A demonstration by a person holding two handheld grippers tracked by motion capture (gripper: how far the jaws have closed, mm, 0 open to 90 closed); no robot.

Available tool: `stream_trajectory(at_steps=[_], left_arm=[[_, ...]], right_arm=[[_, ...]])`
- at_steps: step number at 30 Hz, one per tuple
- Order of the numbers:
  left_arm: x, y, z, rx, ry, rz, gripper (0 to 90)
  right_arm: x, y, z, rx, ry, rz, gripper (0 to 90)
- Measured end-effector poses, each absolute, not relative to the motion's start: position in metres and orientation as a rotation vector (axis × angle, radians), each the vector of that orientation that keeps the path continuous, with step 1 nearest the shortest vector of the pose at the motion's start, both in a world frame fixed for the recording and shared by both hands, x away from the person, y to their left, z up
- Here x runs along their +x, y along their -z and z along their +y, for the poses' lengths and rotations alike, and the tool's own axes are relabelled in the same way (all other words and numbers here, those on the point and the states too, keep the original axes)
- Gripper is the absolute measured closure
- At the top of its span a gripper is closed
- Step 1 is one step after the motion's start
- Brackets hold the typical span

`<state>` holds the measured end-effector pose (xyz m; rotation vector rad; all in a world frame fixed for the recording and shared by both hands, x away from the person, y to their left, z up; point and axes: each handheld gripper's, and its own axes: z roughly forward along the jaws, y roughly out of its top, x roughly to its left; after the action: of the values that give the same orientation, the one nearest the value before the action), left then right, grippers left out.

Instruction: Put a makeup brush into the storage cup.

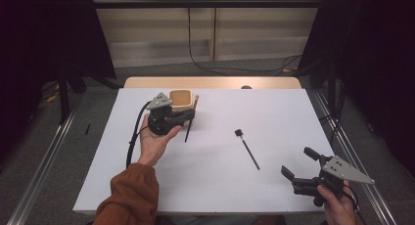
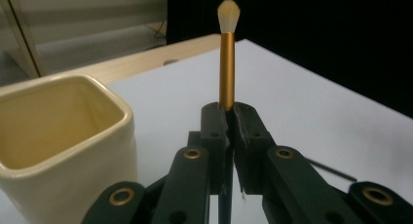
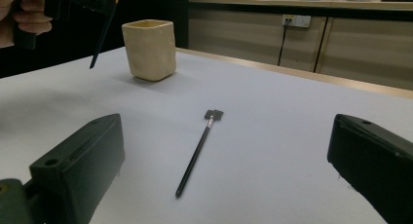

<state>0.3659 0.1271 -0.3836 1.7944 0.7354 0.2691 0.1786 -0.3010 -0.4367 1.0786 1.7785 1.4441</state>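
My left gripper (image 2: 229, 118) is shut on a make-up brush (image 2: 227, 63) with a gold ferrule and a white tuft that points up. In the high view the left gripper (image 1: 192, 113) hangs just right of a cream square cup (image 1: 180, 99), and the brush's dark handle (image 1: 187, 133) slants down toward the table. The cup (image 2: 58, 131) looks empty. A second, black brush (image 1: 247, 149) with a flat head lies loose mid-table. My right gripper (image 1: 297, 161) rests open at the near right, and the black brush (image 3: 197, 151) lies ahead between its jaws, untouched.
The white table top (image 1: 274, 112) has a wooden strip along its far edge. Dark curtains flank both sides, and metal rails run along the floor. In the right gripper view the cup (image 3: 148, 48) stands far left, with the other hand's held brush handle (image 3: 102, 34) beside it.
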Motion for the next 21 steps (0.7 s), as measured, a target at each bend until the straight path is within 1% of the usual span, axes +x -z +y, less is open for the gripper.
stream_trajectory(at_steps=[3, 7, 21], left_arm=[[0.365, 0.382, 0.127, 1.783, -0.292, 0.695, 83.9], [0.364, 0.381, 0.128, 1.769, -0.31, 0.682, 83.9], [0.363, 0.368, 0.131, 1.735, -0.332, 0.682, 83.9]], right_arm=[[0.179, 0.437, -0.301, 1.078, -1.444, 1.779, 0.0], [0.179, 0.437, -0.301, 1.079, -1.445, 1.779, 0.0], [0.179, 0.437, -0.301, 1.079, -1.443, 1.779, 0.0]])
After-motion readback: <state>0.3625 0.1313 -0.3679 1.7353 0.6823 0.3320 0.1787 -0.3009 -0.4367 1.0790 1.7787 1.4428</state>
